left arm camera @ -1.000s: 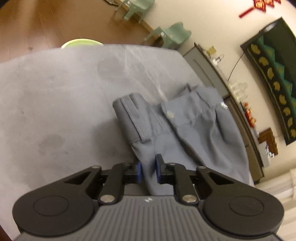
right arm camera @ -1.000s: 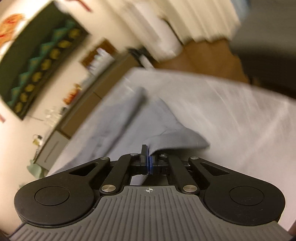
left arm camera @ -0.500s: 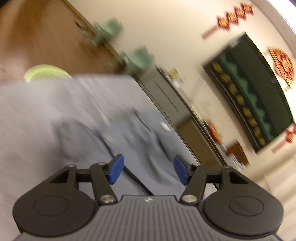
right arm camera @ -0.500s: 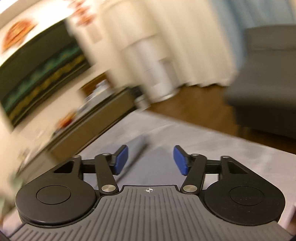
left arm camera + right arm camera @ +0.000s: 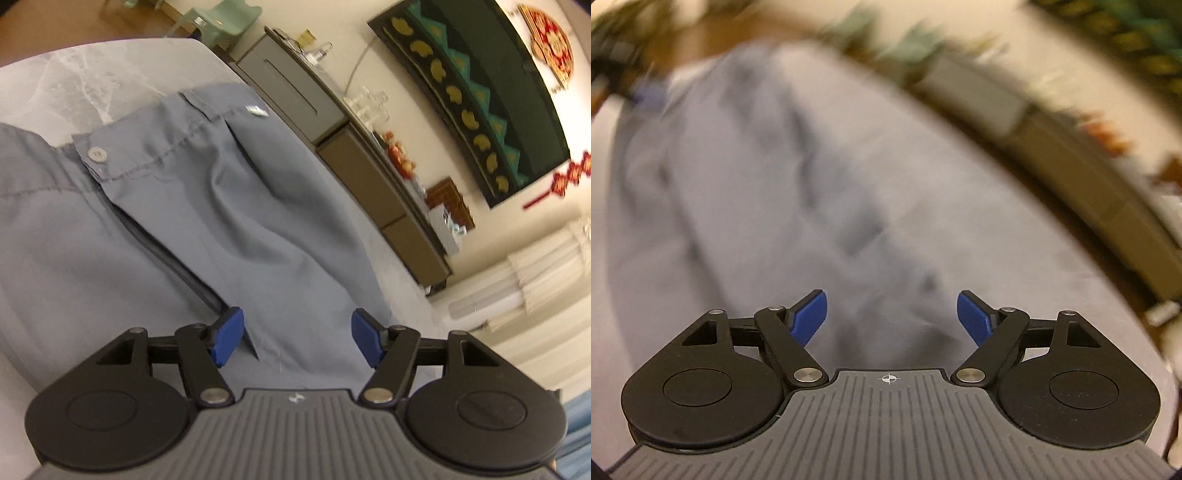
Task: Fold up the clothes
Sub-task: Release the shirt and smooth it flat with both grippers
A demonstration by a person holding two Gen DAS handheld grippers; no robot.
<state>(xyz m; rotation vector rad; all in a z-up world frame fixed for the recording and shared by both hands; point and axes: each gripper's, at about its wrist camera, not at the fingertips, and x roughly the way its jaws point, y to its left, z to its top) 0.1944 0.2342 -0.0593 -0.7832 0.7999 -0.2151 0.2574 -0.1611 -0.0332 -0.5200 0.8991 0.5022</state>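
Note:
Grey-blue trousers (image 5: 207,206) lie on the grey marbled table (image 5: 74,85), waistband and white button (image 5: 96,152) at the far left, fly open down the middle. My left gripper (image 5: 297,341) is open and empty, just above the cloth near the bottom of the fly. In the right wrist view, which is motion-blurred, the trousers (image 5: 738,184) spread across the table (image 5: 1015,258). My right gripper (image 5: 892,321) is open and empty above the cloth.
A long low cabinet (image 5: 369,173) with glassware and ornaments runs along the wall beyond the table's far edge. Pale green chairs (image 5: 225,18) stand at the far end. White curtains (image 5: 535,273) hang at the right.
Both grippers were shut on the trouser cloth a second ago. Both have let go and opened wide. Both cameras have swung to new angles over the trousers.

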